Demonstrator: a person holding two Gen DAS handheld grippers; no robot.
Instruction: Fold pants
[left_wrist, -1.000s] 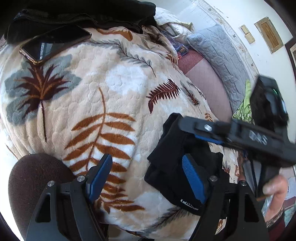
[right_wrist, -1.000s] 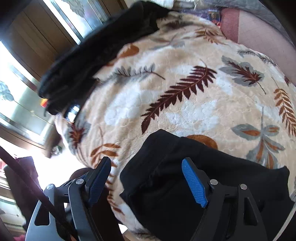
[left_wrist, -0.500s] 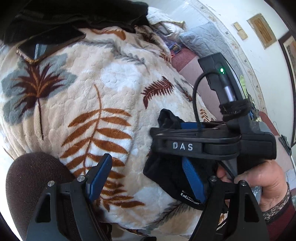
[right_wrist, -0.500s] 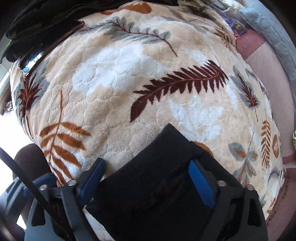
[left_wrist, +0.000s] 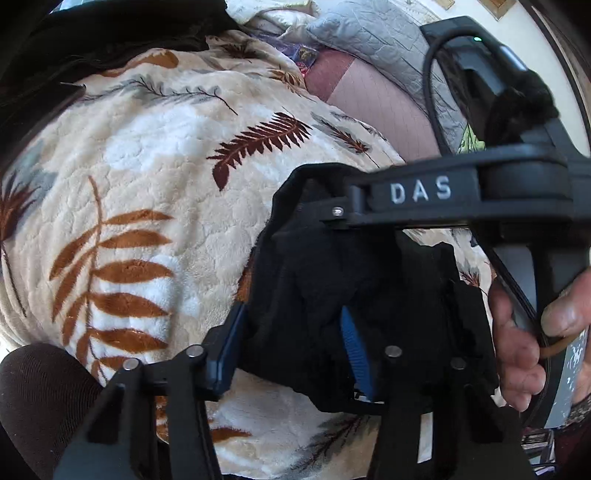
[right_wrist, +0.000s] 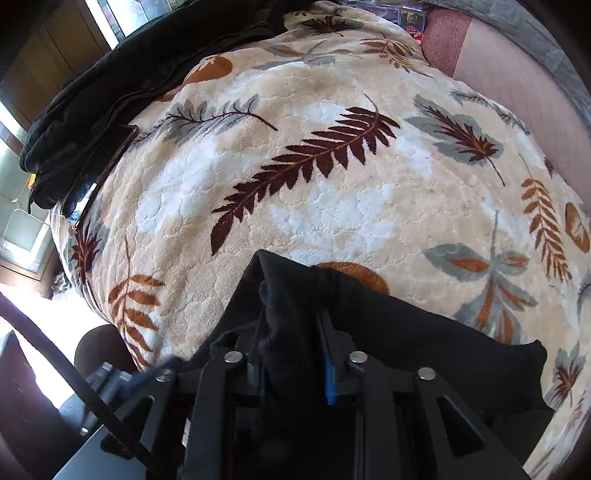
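On blanket: 1 pants, 2 grippers.

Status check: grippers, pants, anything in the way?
Right gripper shut on pants. Left gripper closing around them. Jacket at blanket's far edge, clear.

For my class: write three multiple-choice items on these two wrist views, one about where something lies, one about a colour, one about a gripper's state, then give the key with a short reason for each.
1. Where do the black pants lie?
A. on the leaf-print blanket
B. on a bare wooden floor
C. inside a drawer

2. What colour are the pads on the left gripper?
A. red
B. blue
C. yellow

3. What is the right gripper doing?
A. hanging wide open above the blanket
B. shut on a phone
C. shut on a fold of the pants

Key: 1 A, blanket shows around the pants on all visible sides; 2 B, blue pads show against the black cloth; 3 C, its fingers pinch bunched black fabric between them.
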